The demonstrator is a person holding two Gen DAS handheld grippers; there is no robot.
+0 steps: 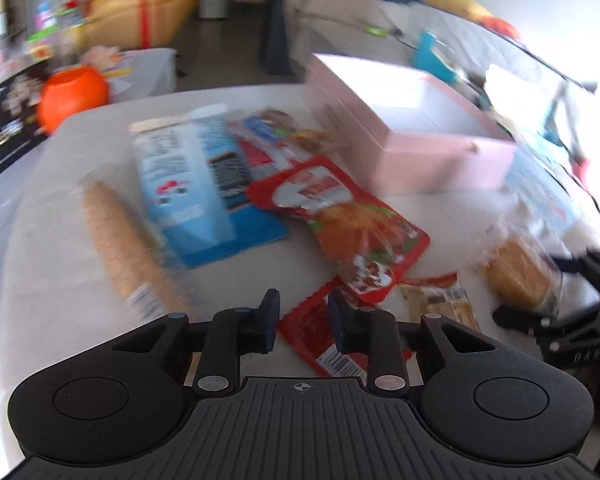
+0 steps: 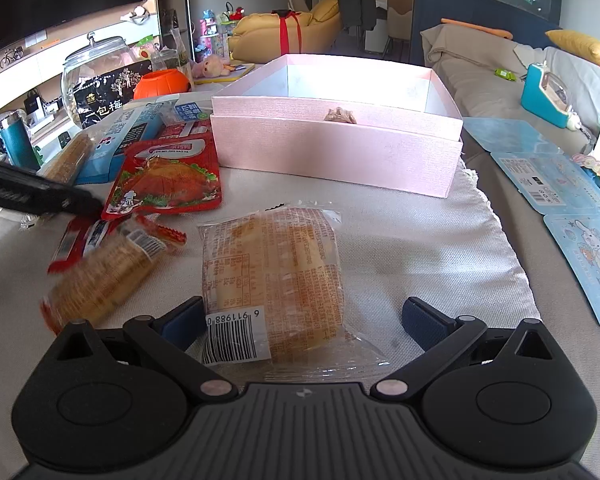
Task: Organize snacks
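Pale woven cloth (image 2: 420, 248) covers the table that carries our snacks, with a pink box (image 2: 336, 148) open at the far edge. Our right gripper (image 2: 302, 318) stands spread around a clear-wrapped bread pack (image 2: 276, 272), pads apart from it; its barcode begins 6 911988. Our left gripper (image 1: 303, 316) looks narrowed over a small red sachet (image 1: 320, 340), though blur hides whether the pads press it. Beyond lie a red chicken pouch (image 2: 168, 180), a blue bag (image 1: 196, 184) and a cracker roll (image 1: 120, 236); their print is unreadable.
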